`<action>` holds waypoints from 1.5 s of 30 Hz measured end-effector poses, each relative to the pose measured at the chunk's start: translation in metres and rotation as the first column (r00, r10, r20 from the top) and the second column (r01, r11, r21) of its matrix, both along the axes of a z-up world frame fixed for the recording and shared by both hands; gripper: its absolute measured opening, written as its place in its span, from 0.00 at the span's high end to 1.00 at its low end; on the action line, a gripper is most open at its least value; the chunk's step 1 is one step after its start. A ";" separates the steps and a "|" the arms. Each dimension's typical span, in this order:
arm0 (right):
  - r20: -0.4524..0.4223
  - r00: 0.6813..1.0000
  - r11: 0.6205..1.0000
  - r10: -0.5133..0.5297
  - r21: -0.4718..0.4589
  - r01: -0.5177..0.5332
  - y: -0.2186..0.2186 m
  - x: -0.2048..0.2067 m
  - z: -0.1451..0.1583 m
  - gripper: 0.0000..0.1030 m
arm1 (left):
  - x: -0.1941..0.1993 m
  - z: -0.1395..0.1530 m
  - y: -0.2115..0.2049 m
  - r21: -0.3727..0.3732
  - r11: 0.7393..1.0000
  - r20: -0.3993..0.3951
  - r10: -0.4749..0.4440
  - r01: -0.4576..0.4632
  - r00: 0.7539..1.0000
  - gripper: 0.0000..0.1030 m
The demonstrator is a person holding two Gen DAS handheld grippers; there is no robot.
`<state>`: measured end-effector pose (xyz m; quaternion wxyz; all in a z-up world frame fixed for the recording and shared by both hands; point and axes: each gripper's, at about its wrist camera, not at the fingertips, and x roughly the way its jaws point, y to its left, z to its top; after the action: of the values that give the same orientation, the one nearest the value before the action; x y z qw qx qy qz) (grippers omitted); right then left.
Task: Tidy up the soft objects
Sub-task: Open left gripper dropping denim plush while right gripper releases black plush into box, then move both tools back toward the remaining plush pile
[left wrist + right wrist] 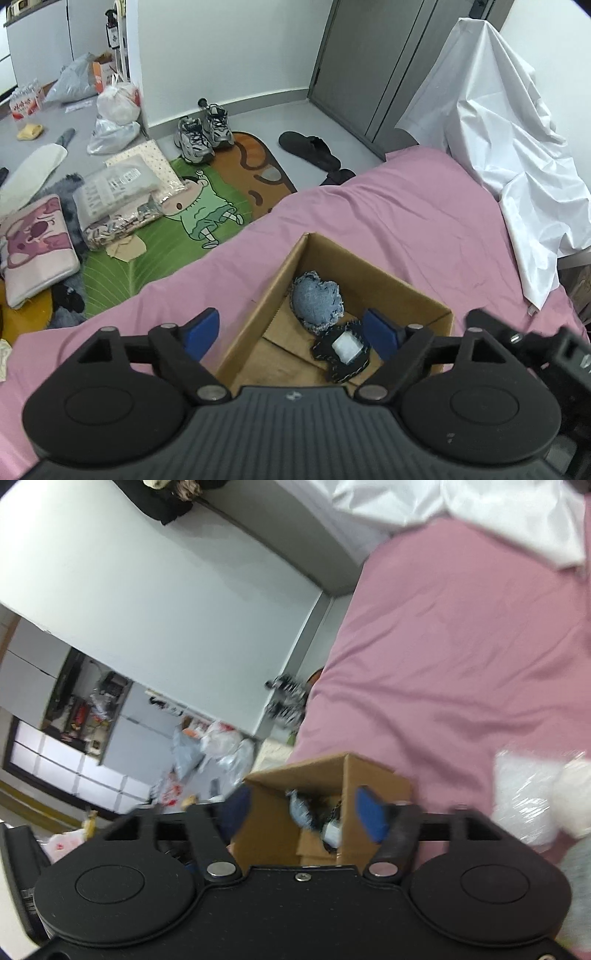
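An open cardboard box (255,321) sits on the pink bed cover (406,221). Inside it lie a blue denim heart-shaped cushion (317,299) and a black stitched soft piece with a white patch (343,354). My left gripper (291,332) hangs over the box, open, with nothing pressed between its blue pads (380,334). In the blurred right wrist view the same box (373,775) lies just ahead, the denim cushion (299,808) showing inside. My right gripper (303,812) is open and holds nothing. Clear-wrapped white soft items (524,794) lie on the bed to its right.
A white sheet (491,147) drapes over something at the bed's far right. The floor to the left holds a cartoon mat (192,221), sneakers (203,136), a black slipper (310,147), packaged fabric (118,199), a pink cushion (37,247) and plastic bags (114,107).
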<state>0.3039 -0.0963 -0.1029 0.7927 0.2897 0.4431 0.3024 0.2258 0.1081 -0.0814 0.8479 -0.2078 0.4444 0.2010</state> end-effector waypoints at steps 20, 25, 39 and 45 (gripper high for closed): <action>0.140 0.988 0.995 -0.058 -0.074 0.069 -0.038 -0.048 0.045 0.00 | -0.056 0.047 -0.020 0.057 0.998 0.047 -0.035 0.033 0.998 0.00; 0.147 0.983 0.991 -0.109 -0.059 0.119 -0.055 -0.062 0.049 0.00 | -0.066 0.060 -0.032 0.078 0.995 0.080 -0.067 0.061 0.995 0.00; 0.198 0.965 0.983 -0.175 -0.020 0.182 -0.094 -0.093 0.069 0.00 | -0.092 0.080 -0.051 0.053 0.995 0.137 -0.088 0.081 0.987 0.00; 0.251 0.952 0.979 -0.177 -0.054 0.196 -0.110 -0.111 0.074 0.00 | -0.101 0.076 -0.066 0.019 0.993 0.138 -0.121 0.119 0.983 0.00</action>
<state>0.1931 -0.2063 -0.0288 0.8769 0.2595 0.3243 0.2418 0.1245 0.0421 -0.0054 0.8885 -0.1896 0.3947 0.1368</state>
